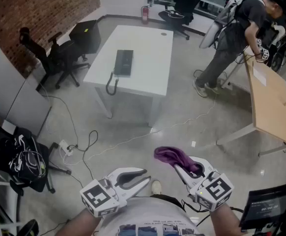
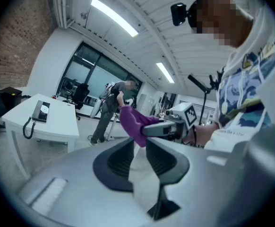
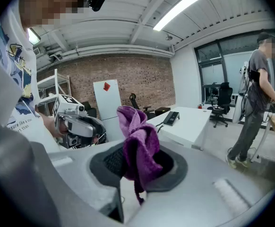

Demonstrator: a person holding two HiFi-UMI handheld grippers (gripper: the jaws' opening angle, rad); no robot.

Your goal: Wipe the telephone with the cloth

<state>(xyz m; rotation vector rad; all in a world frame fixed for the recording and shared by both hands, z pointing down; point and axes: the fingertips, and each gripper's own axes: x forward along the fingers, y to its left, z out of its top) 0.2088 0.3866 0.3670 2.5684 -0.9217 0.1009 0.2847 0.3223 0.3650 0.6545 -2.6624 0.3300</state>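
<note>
Cloth [image 3: 140, 141] clamped in right gripper [image 3: 138, 163]; head view shows only draping.

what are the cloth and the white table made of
The cloth looks like soft purple fabric, maybe microfibre: it bunches and droops in folds. The table looks like smooth matte white laminate, though painted board is possible: no grain shows.
</note>
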